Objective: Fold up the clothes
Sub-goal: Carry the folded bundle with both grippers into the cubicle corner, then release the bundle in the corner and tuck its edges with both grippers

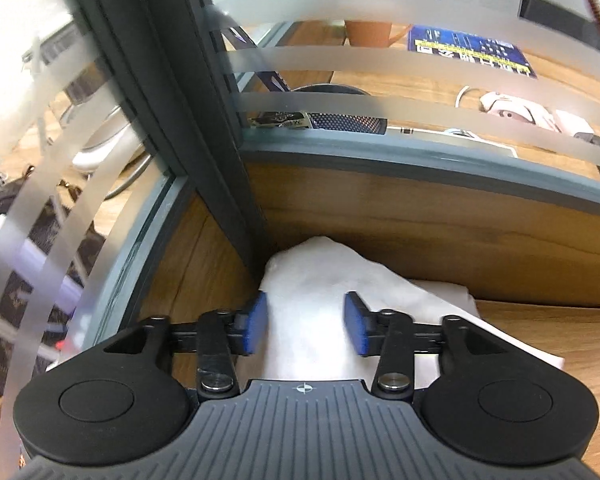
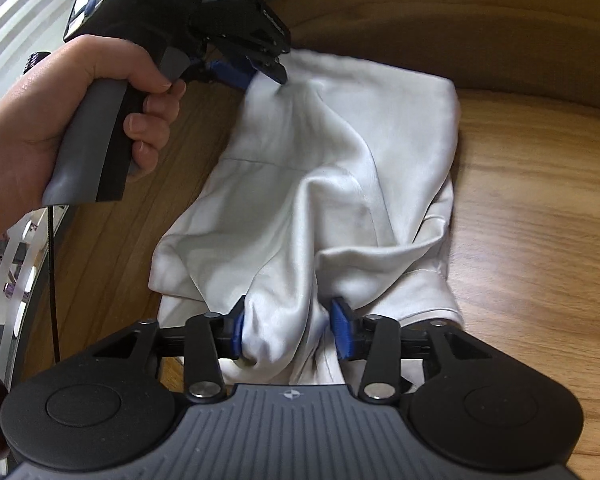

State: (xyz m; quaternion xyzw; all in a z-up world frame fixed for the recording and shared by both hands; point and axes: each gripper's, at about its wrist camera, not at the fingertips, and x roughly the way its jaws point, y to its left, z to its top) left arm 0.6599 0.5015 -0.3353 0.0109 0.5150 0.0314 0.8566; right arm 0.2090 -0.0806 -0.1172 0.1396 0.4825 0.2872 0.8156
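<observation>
Now both the left gripper (image 1: 306, 322) and right gripper (image 2: 288, 330) sit half-open, loosely straddling the white garment (image 2: 320, 184), gripping nothing; fabric snagging on withdrawing pads could undo the fold.

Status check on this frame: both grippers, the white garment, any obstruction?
Left gripper open, fingers astride cloth. Right gripper open, fold between fingers. White garment bunched on desk. Glass partition close behind.
</observation>
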